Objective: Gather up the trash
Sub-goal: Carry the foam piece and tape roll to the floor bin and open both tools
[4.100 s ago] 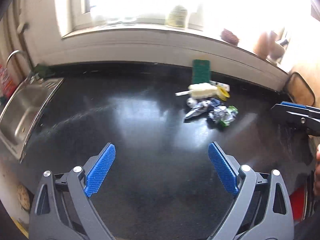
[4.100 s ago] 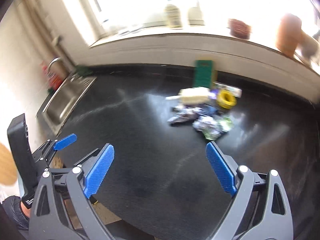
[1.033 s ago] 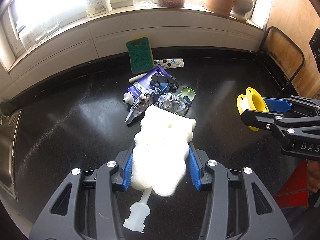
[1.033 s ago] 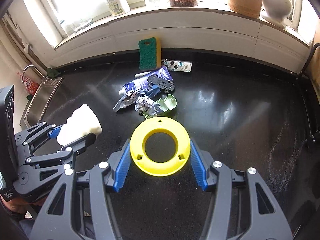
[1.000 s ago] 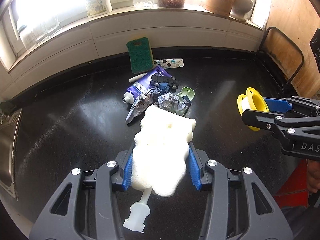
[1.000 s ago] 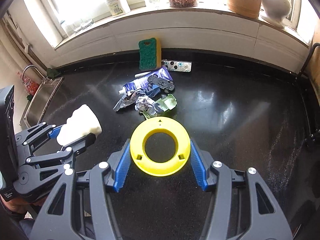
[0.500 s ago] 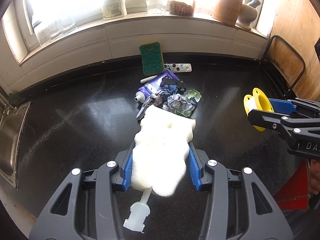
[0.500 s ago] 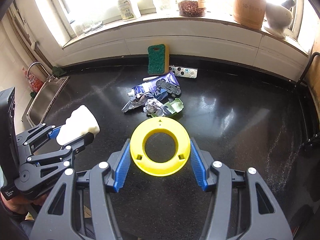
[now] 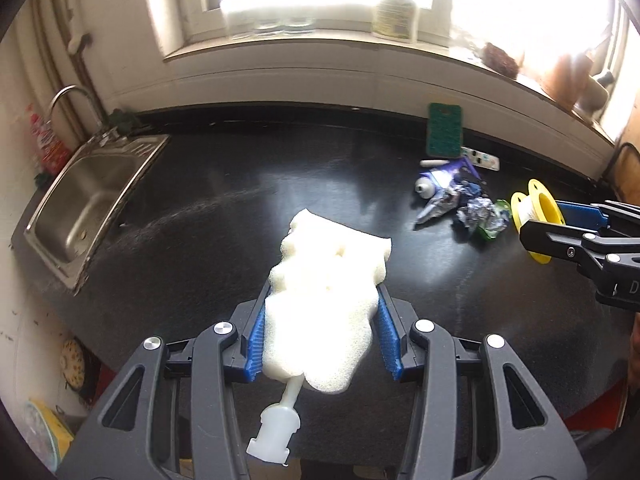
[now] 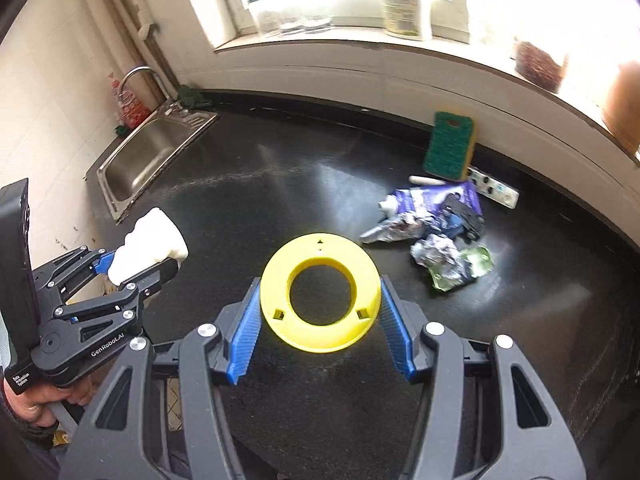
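My left gripper (image 9: pixel 320 332) is shut on a white foam sponge head (image 9: pixel 326 296) with a short plastic stem, held above the black counter (image 9: pixel 224 248). It also shows in the right wrist view (image 10: pixel 150 248). My right gripper (image 10: pixel 318 320) is shut on a yellow plastic spool (image 10: pixel 320 296), also seen in the left wrist view (image 9: pixel 538 216). A pile of trash lies on the counter: a purple tube (image 10: pixel 420 200), crumpled foil (image 10: pixel 434 254), a green wrapper (image 10: pixel 474 264) and a dark toy piece (image 10: pixel 464 214).
A green and yellow scouring sponge (image 10: pixel 450 146) leans on the back wall, with a white blister strip (image 10: pixel 494 190) beside it. A steel sink (image 10: pixel 148 156) with a tap is at the left. Bottles and jars stand on the windowsill (image 10: pixel 400 4).
Both grippers have swung left while holding their items; the sink has come into view and the trash pile has shifted to the right of both views.
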Action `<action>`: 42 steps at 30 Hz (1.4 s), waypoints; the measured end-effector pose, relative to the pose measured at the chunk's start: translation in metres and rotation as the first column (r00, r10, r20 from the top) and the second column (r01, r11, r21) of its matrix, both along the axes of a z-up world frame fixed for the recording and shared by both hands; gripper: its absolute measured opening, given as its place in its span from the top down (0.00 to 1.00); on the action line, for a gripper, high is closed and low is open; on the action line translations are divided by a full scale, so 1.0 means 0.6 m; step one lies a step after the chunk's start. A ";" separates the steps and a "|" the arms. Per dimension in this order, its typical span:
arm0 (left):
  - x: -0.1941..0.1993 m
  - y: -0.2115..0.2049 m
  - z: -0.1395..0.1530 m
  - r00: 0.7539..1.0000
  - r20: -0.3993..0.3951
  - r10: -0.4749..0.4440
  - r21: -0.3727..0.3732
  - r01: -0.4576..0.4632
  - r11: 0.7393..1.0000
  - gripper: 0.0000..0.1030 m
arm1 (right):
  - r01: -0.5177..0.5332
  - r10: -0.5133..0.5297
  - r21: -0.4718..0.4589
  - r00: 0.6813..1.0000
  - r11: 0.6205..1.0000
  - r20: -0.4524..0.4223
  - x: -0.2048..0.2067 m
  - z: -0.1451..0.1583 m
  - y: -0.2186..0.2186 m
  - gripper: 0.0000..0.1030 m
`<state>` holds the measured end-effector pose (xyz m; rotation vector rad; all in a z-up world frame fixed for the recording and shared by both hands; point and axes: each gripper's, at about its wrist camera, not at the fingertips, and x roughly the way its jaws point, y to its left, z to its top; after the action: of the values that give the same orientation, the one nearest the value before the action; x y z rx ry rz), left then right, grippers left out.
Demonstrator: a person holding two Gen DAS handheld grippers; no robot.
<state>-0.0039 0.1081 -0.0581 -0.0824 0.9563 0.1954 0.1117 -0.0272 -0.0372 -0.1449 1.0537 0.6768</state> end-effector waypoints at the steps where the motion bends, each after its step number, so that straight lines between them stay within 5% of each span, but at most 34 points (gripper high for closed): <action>1: -0.014 0.022 0.001 0.999 0.000 0.043 0.004 -0.043 0.999 0.56 | -0.032 0.032 0.002 0.999 0.999 0.000 -0.002 0.002 0.021 0.46; 5: -0.074 0.100 0.003 0.978 -0.002 0.207 0.020 -0.207 0.978 0.56 | -0.180 0.180 0.008 0.984 0.984 -0.001 -0.022 0.004 0.121 0.46; 9: -0.147 0.171 -0.001 0.931 -0.012 0.366 0.022 -0.366 0.930 0.56 | -0.331 0.331 0.014 0.943 0.943 -0.004 -0.059 0.005 0.220 0.46; 17: -0.304 0.274 -0.027 0.776 -0.048 0.629 0.003 -0.630 0.777 0.56 | -0.610 0.611 0.026 0.791 0.792 -0.027 -0.176 -0.003 0.407 0.46; 24: -0.410 0.325 -0.081 0.641 -0.101 0.761 -0.031 -0.766 0.642 0.56 | -0.764 0.763 0.033 0.639 0.644 -0.100 -0.287 -0.043 0.537 0.46; 27: -0.448 0.348 -0.120 0.594 -0.112 0.797 -0.107 -0.804 0.584 0.56 | -0.799 0.795 0.042 0.589 0.600 -0.145 -0.330 -0.069 0.585 0.46; 33: -0.476 0.392 -0.205 0.544 -0.147 0.826 -0.177 -0.836 0.519 0.56 | -0.844 0.826 0.019 0.519 0.535 -0.221 -0.403 -0.136 0.688 0.46; 42: -0.491 0.470 -0.323 0.513 -0.187 0.838 -0.239 -0.851 0.468 0.56 | -0.875 0.832 -0.069 0.477 0.479 -0.283 -0.446 -0.247 0.779 0.46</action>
<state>-0.2986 0.3903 -0.2516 -0.8759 0.9098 0.9968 -0.1557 0.4404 -0.1854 -0.8651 1.2350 1.5444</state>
